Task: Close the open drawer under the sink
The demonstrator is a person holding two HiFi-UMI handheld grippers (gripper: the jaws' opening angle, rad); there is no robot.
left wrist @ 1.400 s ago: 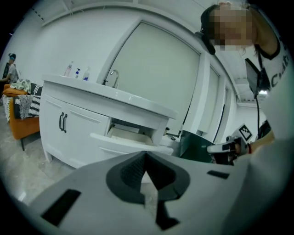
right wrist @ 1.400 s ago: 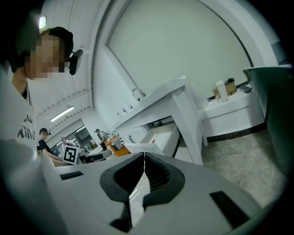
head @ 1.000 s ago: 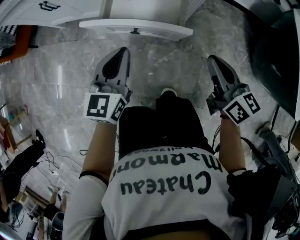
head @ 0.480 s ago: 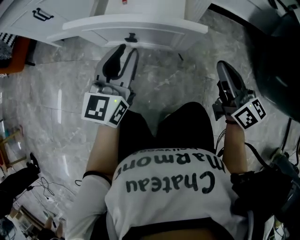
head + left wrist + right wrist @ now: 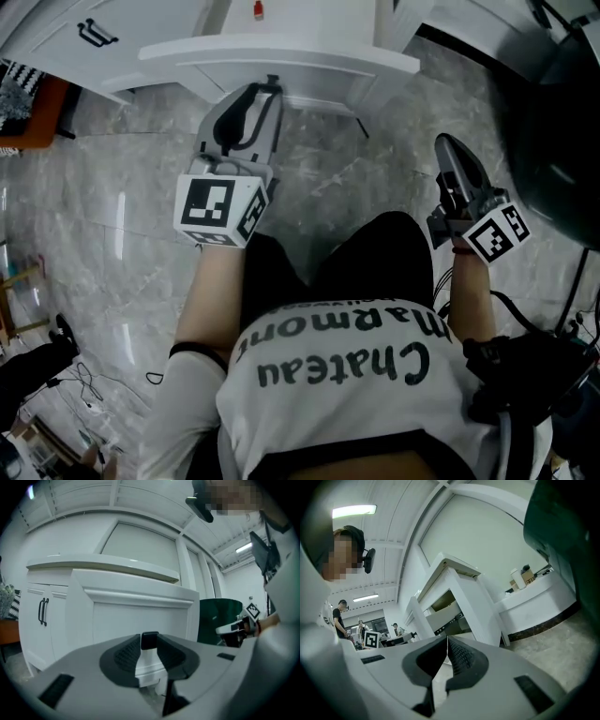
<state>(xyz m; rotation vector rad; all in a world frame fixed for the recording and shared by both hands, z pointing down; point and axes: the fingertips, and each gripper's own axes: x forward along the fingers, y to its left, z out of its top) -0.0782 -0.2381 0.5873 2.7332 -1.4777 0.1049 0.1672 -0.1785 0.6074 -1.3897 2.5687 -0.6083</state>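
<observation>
The white drawer [image 5: 281,58] under the sink stands pulled out, its front panel [image 5: 136,616] facing me. A small black handle [image 5: 273,81] sits on the middle of that panel. My left gripper [image 5: 265,91] is level against the panel. Its jaws have just been opening, and the handle [image 5: 150,640] lies between the fingertips without the pads pressing on it. My right gripper [image 5: 457,159] hangs over the floor to the right of the drawer, beside my knee. In the right gripper view its jaws [image 5: 446,640] are shut with nothing between them.
A white cabinet door with a black bar handle [image 5: 98,36] stands left of the drawer. A dark green round bin [image 5: 562,122] fills the right side. An orange object [image 5: 28,94] lies at the far left on the grey marble floor [image 5: 122,197]. Cables trail at the lower left.
The left gripper has moved forward to the drawer front and its jaws have opened round the handle. The right gripper has sunk a little and stayed shut.
</observation>
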